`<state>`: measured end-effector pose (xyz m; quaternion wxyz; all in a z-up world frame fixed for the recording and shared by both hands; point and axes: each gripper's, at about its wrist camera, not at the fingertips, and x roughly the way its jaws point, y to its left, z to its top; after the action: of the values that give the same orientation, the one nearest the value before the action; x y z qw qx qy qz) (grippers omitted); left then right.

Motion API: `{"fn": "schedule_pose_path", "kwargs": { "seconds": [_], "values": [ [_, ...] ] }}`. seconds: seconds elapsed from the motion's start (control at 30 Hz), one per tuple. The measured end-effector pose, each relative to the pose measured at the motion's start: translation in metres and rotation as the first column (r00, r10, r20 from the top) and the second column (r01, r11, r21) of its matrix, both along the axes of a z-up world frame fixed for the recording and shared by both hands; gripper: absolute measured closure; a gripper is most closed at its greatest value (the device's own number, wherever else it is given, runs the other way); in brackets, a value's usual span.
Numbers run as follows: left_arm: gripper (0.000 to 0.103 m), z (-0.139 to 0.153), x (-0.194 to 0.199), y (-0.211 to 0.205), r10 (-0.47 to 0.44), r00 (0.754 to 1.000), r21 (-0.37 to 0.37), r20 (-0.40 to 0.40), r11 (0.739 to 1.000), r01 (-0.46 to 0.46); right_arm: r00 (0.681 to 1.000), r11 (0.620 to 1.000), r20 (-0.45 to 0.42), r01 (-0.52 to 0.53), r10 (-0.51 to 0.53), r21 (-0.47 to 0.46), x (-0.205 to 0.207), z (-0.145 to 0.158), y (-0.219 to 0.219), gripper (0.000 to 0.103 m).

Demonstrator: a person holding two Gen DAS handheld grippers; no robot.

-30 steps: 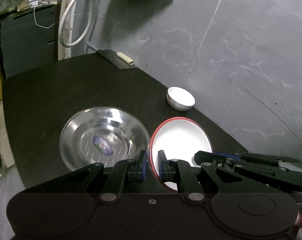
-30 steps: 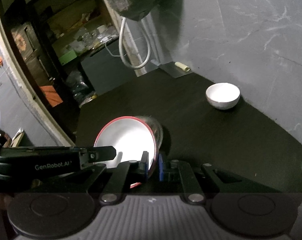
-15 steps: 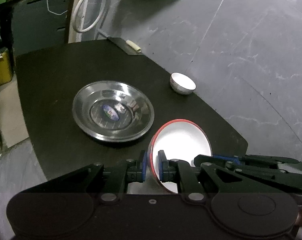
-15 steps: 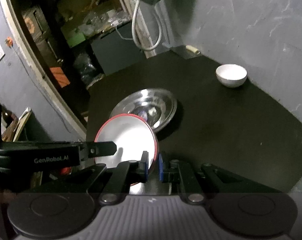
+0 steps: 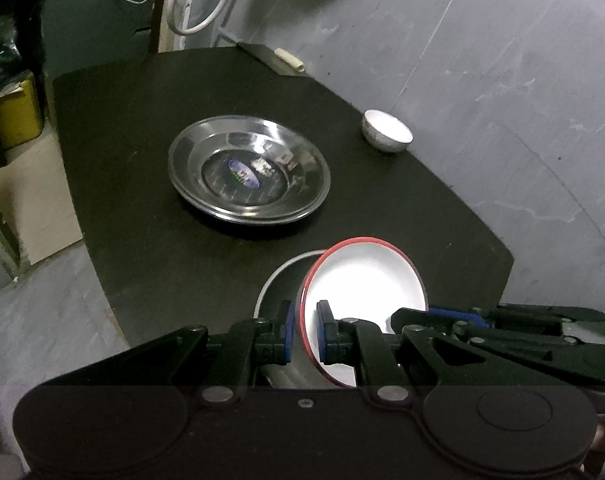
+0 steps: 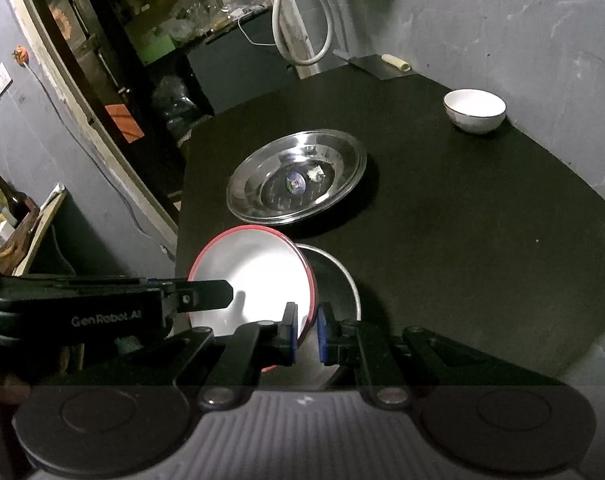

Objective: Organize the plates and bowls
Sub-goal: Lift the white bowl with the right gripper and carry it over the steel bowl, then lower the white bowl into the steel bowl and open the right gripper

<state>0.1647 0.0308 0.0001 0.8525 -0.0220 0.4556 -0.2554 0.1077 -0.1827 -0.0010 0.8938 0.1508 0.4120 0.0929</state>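
Over the near edge of the black worktop [image 5: 142, 208], both pairs of tongs pinch one red-rimmed white plate [image 5: 366, 280] by opposite sides of its rim; the left tongs [image 5: 304, 332] clamp its left side between blue pads, the right tongs [image 6: 307, 332] clamp its right side the same way, and the plate tilts, its white face turned up and outward; just under and behind it sits a dark bowl with a pale rim [image 6: 338, 280], close to the near edge, partly hidden by the plate, and whether the two touch I cannot tell; further in, around the middle of the worktop, a wide steel dish [image 5: 249, 170] lies flat with a small blue label at its centre; beyond that, towards the far right edge by the grey wall [image 5: 502, 60], a small white bowl [image 6: 474, 110] stands upright, well apart from the rest; at the far corner lies a flat dark board [image 6: 376, 66] with a pale short roll [image 6: 396, 62] on it; a white hose [image 5: 198, 4] loops down the wall behind.
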Motion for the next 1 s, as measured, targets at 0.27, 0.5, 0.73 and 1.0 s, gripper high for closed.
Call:
{"fn": "schedule_pose_path", "kwargs": {
  "seconds": [0.27, 0.5, 0.73, 1.0],
  "values": [
    [0.091, -0.005, 0.003, -0.005, 0.012, 1.000, 0.038, -0.025, 0.999, -0.011, 1.000, 1.000, -0.025, -0.007, 0.007, -0.013, 0.006, -0.004, 0.001, 0.092],
    [0.091, -0.009, 0.005, -0.007, 0.027, 0.999, 0.055, -0.047, 0.998, -0.025, 0.999, 1.000, -0.045, -0.025, 0.025, -0.017, 0.012, -0.008, 0.003, 0.092],
    [0.091, -0.013, 0.008, -0.010, 0.040, 0.997, 0.076, -0.071, 0.997, -0.035, 0.997, 0.999, -0.066, -0.042, 0.041, -0.014, 0.018, -0.013, 0.003, 0.092],
    [0.089, -0.016, 0.011, -0.011, 0.063, 0.994, 0.091, -0.084, 0.994, -0.055, 0.995, 0.998, -0.083, -0.056, 0.055, -0.010, 0.022, -0.016, 0.001, 0.091]
  ]
}}
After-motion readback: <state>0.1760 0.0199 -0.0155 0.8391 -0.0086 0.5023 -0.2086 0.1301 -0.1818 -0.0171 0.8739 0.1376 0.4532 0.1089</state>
